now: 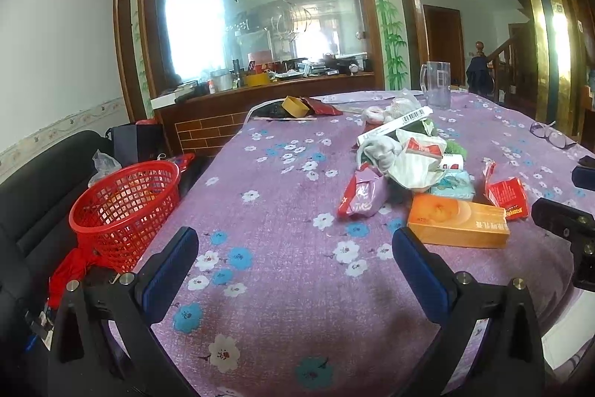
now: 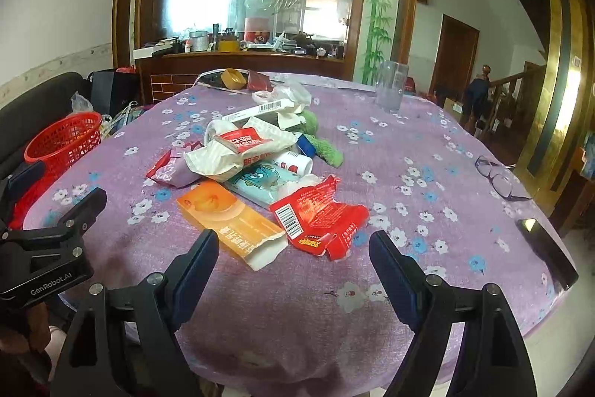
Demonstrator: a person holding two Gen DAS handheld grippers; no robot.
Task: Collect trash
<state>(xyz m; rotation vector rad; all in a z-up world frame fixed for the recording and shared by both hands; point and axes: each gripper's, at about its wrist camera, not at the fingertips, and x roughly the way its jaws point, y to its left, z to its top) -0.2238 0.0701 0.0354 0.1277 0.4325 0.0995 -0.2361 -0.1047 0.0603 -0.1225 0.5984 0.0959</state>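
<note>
Purple cloth with small white and blue flowers covers the round table, and a heap of trash sits in the middle of it. The landmark here is the flat orange cardboard box at the near edge of the heap. Just right of it, touching it, lies the torn red paper packet. Behind it sit a pale blue tissue pack and a crumpled white wrapper. Far off to its left, past the table edge, stands the red plastic mesh basket, which looks like the place for the trash.

The right gripper hangs just in front of the orange box with its fingers spread wide and nothing between them. The left gripper is also spread wide and empty, to the left of the box.

What could go wrong? The orange box lies flat on soft cloth, so the fingers may pinch the cloth too and drag the whole heap. The red packet is thin and ripped, so it may slip out or tear more. A clear glass mug and a pair of glasses sit well beyond the box; a pulled cloth could tip the mug. The basket is off the table, so a dropped piece may land on the floor.
</note>
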